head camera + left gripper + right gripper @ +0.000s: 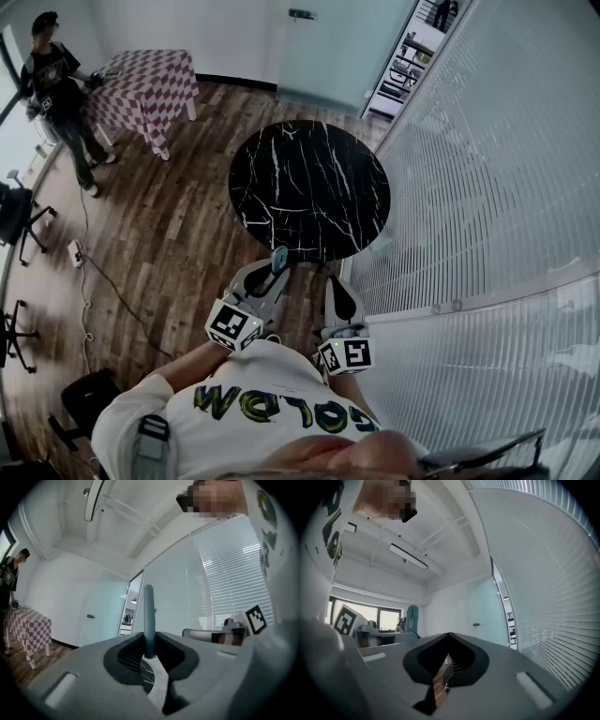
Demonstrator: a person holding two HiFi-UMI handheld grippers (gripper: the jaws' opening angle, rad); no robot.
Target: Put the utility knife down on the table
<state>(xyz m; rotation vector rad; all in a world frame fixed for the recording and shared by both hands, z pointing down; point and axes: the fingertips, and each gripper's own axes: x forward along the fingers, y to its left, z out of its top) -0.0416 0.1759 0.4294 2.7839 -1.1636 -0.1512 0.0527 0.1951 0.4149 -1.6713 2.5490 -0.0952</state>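
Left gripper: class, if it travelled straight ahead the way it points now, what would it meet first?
Probably nothing close. The left gripper, holding the utility knife, seems aimed above the black round table. Beyond that lies the far wall's glass door. Depth is uncertain.

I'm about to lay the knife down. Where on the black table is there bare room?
The whole table top looks bare, from the near edge by the left tongs, which hold the utility knife, to the far edge. Nothing crowds it; the blinds wall borders its right side.
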